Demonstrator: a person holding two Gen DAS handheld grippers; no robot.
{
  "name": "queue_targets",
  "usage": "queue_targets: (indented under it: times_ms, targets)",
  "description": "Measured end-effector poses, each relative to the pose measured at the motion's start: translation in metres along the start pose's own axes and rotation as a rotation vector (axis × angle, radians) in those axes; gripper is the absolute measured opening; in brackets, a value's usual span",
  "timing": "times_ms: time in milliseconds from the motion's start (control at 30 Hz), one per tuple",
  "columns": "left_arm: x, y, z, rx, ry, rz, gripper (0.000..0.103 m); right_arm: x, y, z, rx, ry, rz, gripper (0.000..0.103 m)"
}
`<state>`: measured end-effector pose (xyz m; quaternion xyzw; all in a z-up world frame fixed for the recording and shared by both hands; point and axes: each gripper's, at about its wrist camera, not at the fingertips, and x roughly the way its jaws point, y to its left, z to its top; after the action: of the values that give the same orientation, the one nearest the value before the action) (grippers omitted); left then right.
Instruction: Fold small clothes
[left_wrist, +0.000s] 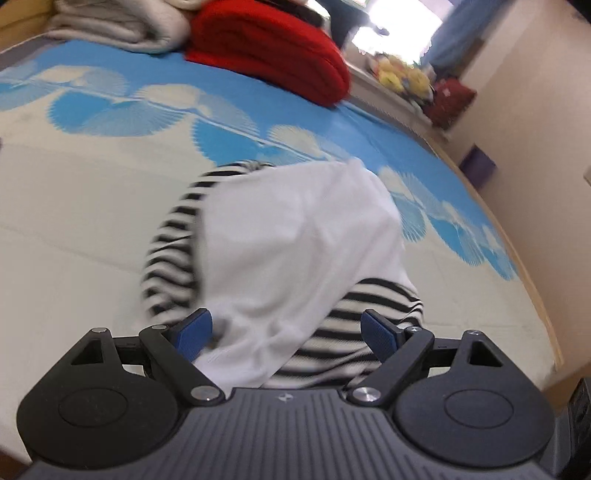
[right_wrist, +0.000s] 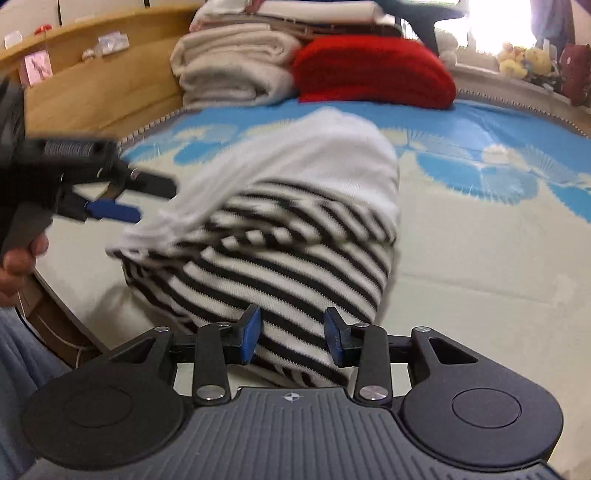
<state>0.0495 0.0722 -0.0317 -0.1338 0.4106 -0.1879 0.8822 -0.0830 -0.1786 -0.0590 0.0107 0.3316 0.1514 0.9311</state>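
A black-and-white striped garment (right_wrist: 280, 266) lies bunched on the bed, with a white layer (right_wrist: 314, 147) draped over its far part. My right gripper (right_wrist: 291, 332) stands over its near end. The jaws are partly closed, with striped fabric running between the blue pads (right_wrist: 248, 334), and I see no squeeze in the cloth. My left gripper (left_wrist: 291, 332) hovers wide open over the same garment (left_wrist: 373, 299) and its white layer (left_wrist: 295, 236), gripping nothing. The left gripper (right_wrist: 110, 206) also shows at the left of the right wrist view, beside the white edge, held by a hand (right_wrist: 18, 258).
The bed has a blue and cream patterned mat (left_wrist: 92, 206). A red folded blanket (right_wrist: 373, 74) and cream folded blankets (right_wrist: 229, 70) are stacked at the far end by the wooden headboard (right_wrist: 99, 88). The bed edge (left_wrist: 532, 280) and a wall lie to the right.
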Motion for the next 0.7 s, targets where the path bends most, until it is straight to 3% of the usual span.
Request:
queue_targets:
  times_ms: [33,167,233,333,533,600,633,700]
  targets:
    - [0.009,-0.008,0.003,0.026,0.015,0.007,0.091,0.003,0.002,-0.001,-0.017,-0.004,0.003,0.018]
    - [0.054,-0.024,0.023,0.112,0.036,0.151,0.091,-0.002,0.015,0.000,-0.084,-0.050,-0.022,0.005]
    - [0.069,-0.019,0.030,0.096,0.022,0.215,0.091,-0.017,0.017,-0.004,-0.096,-0.079,-0.010,0.000]
    - [0.082,-0.006,0.039,0.069,0.008,0.266,0.091,-0.032,0.016,-0.016,-0.119,-0.058,0.017,0.000]
    - [0.089,0.020,0.051,0.003,0.009,0.265,0.092,-0.031,0.013,-0.037,-0.163,0.055,0.077,0.000]
    - [0.083,0.028,0.050,-0.058,0.015,0.260,0.092,-0.023,0.010,-0.042,-0.129,0.154,0.153,0.000]
    - [0.074,0.031,0.048,-0.087,0.015,0.243,0.092,-0.019,0.012,-0.046,-0.139,0.195,0.151,0.000]
    - [0.048,0.031,0.038,-0.116,-0.003,0.239,0.092,-0.025,0.015,-0.044,-0.198,0.162,0.088,0.001]
